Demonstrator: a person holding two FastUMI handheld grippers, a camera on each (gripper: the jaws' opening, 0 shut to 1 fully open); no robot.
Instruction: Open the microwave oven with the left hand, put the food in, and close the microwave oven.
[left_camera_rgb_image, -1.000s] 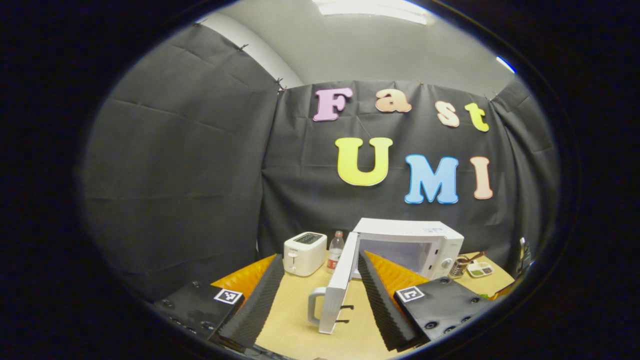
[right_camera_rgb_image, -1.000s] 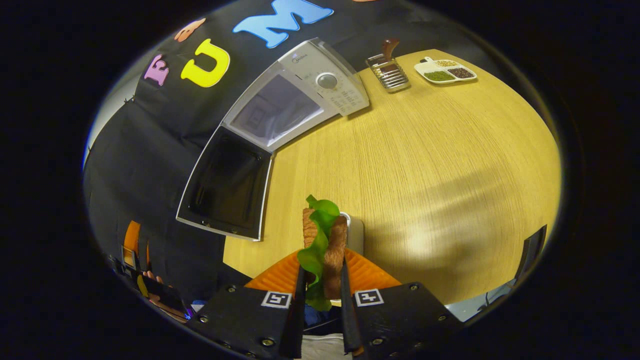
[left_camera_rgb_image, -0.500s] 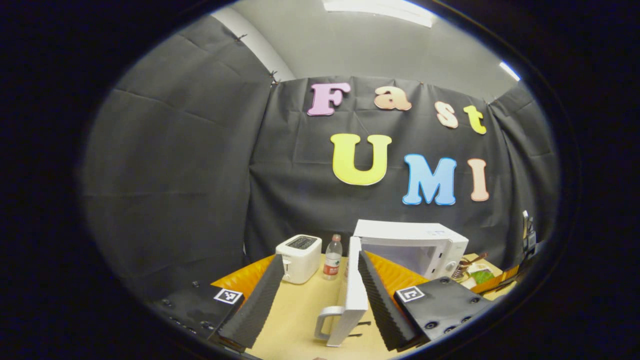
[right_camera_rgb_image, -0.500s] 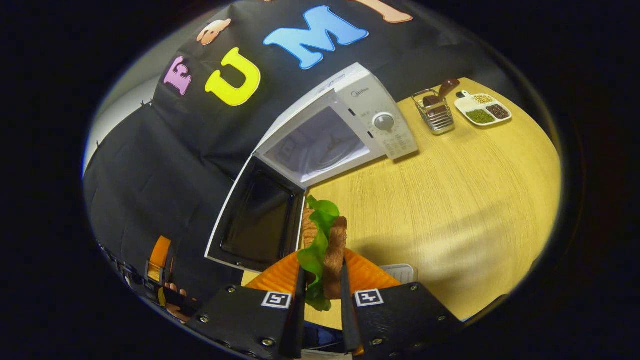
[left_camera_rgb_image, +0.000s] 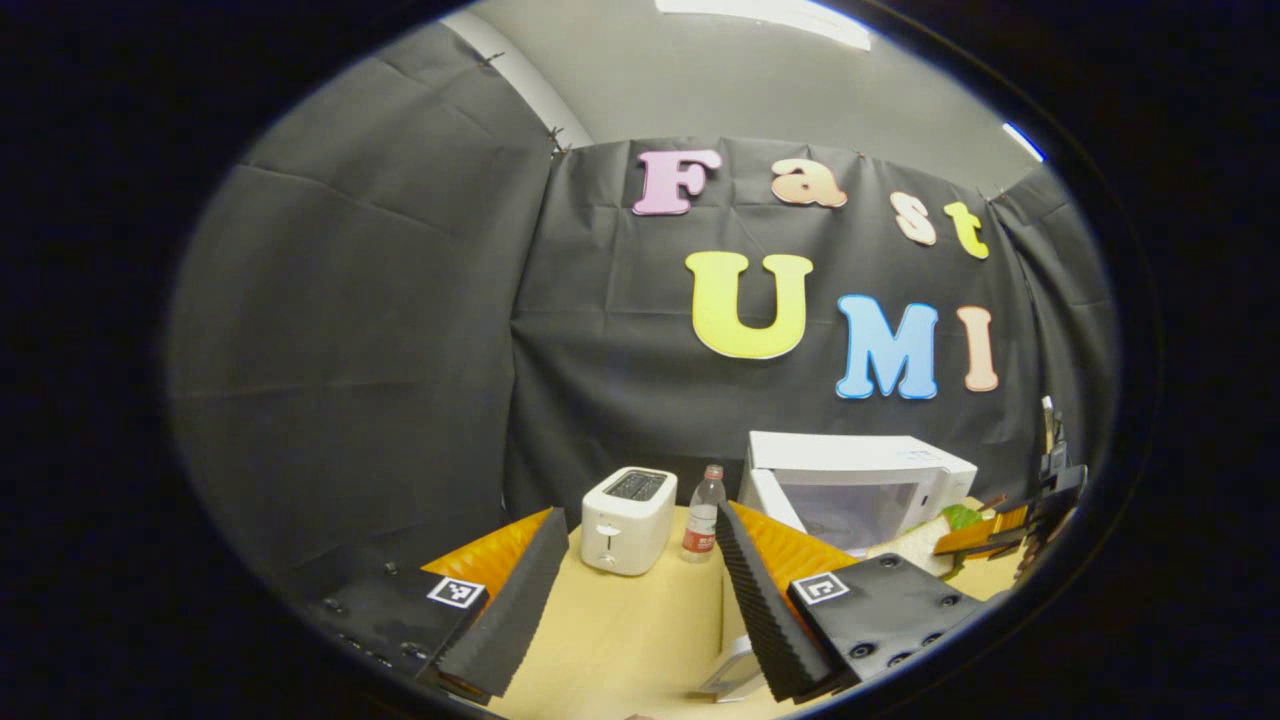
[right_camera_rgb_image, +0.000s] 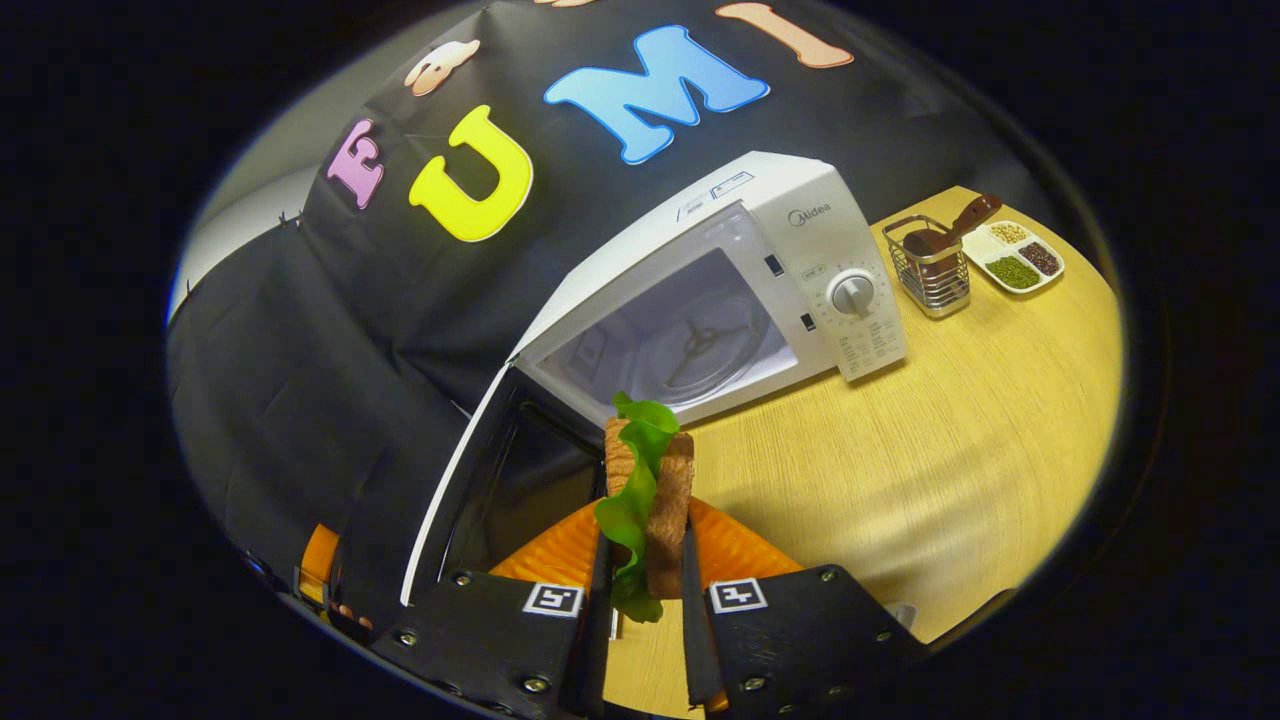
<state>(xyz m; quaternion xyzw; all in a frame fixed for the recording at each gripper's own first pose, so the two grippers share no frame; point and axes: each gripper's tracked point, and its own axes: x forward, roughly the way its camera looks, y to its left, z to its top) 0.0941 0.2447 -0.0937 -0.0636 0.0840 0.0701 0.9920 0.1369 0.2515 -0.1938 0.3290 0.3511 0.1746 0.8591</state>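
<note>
Food first: a sandwich of brown bread slices with green lettuce (right_camera_rgb_image: 648, 500) stands upright between the fingers of our right hand-held gripper (right_camera_rgb_image: 645, 590), which is clamped on it from both sides. Just ahead of that hand-held gripper sits the white microwave oven (right_camera_rgb_image: 790, 230), its cavity (right_camera_rgb_image: 690, 340) exposed with the turntable ring visible inside. Its dark-windowed door (right_camera_rgb_image: 480, 480) hangs wide open, ahead and to the left of the fingers, with the sandwich close to the door's hinge side. Right of the oven's control dial (right_camera_rgb_image: 853, 295), farther off on the pale wooden worktop (right_camera_rgb_image: 950, 430), we see a small wire basket (right_camera_rgb_image: 930, 275) holding a brown-handled utensil, and beyond it a white divided dish (right_camera_rgb_image: 1015, 260) with green and dark fillings.

Our left hand-held gripper (left_camera_rgb_image: 640, 600) has its fingers spread well apart with nothing between them. Straight ahead of it stand a white toaster (left_camera_rgb_image: 628, 520) and a clear bottle with a red label (left_camera_rgb_image: 700, 525), side by side near the black cloth wall. Ahead and to its right the microwave oven (left_camera_rgb_image: 860, 470) stands open, and the right hand-held gripper (left_camera_rgb_image: 1010, 520) with the sandwich comes in from the far right. A white piece (left_camera_rgb_image: 735, 675) lies beside the right finger's inner edge; we cannot tell what it is.
</note>
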